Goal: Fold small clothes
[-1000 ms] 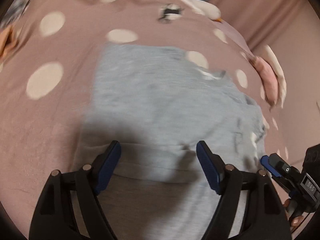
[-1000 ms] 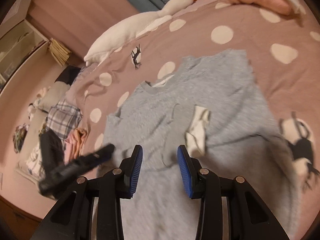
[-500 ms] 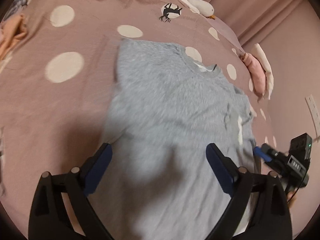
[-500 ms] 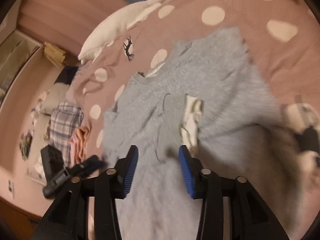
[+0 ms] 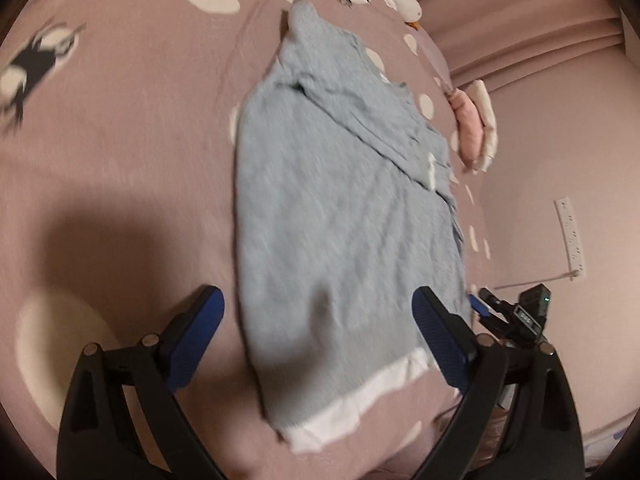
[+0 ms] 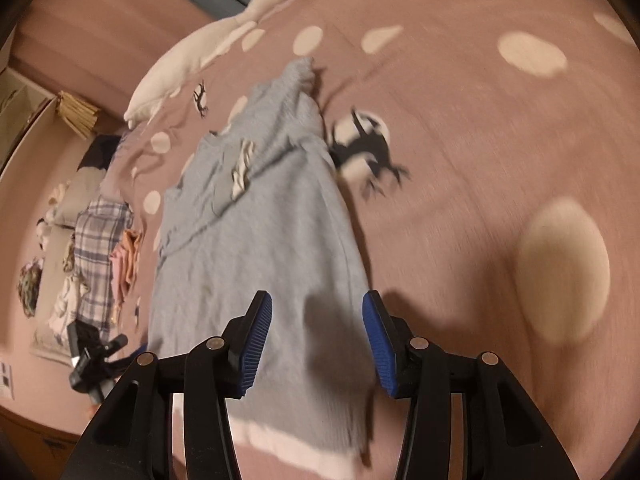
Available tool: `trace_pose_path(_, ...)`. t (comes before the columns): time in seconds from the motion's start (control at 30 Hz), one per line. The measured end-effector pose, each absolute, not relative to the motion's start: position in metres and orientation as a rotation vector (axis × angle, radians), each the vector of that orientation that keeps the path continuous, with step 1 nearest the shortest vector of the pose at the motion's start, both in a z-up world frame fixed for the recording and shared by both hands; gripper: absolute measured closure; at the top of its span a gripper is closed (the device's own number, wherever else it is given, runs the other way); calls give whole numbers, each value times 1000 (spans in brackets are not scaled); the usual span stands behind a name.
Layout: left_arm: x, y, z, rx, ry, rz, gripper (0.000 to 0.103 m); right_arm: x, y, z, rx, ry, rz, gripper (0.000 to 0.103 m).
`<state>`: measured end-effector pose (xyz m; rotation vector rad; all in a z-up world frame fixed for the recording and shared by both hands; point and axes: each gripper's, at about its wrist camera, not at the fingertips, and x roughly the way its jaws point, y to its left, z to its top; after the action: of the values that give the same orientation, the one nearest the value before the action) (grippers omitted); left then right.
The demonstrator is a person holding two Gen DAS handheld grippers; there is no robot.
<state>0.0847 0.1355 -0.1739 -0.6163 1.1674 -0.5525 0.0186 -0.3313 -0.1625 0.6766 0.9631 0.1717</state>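
Note:
A light blue-grey sweater lies flat on the pink dotted bedspread, sleeves folded inward over its chest. Its white hem is nearest me. My left gripper hovers over the hem end, jaws wide open and holding nothing. My right gripper hangs above the same end near the sweater's right edge, partly open with nothing pressed between its pads. Each gripper shows at the edge of the other view: the right gripper, the left gripper.
A white goose plush lies along the bed's far side. A pink folded cloth sits at the far right edge, and plaid and peach clothes are piled off the left side. A power strip hangs on the wall.
Both grippers drew back from the sweater's middle to its hem end, so the whole garment and the white hem now show. The left jaws spread wider; the right jaws opened a little.

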Motion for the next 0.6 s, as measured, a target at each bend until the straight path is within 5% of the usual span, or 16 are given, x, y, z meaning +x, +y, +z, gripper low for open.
trace_pose_path(0.6, 95, 111, -180, -648, 1173, -584, 8, 28, -322, -189, 770, 987, 266, 50)
